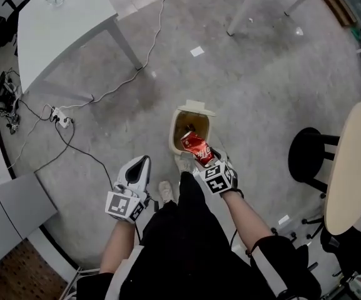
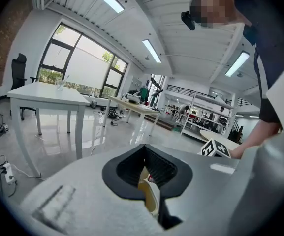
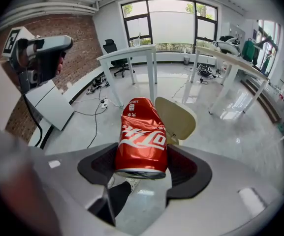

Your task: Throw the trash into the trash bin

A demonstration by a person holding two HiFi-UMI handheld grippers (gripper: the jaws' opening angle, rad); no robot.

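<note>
One red can (image 3: 141, 137) clamped in right gripper (image 1: 205, 162) jaws, over bin (image 1: 175, 122), left gripper (image 1: 137, 168) jaws together

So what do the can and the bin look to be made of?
Can: thin metal, probably aluminium, with glossy red print. The signs are its dented, creased wall and bright bare rim. Trash bin: likely plastic in a matte cream finish, judging by the smooth moulded walls and thin flip-up lid.

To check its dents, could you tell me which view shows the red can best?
The right gripper view: the crushed red can fills its centre, clamped between the jaws. The head view shows it small, over the trash bin. The left gripper view barely shows it.
</note>
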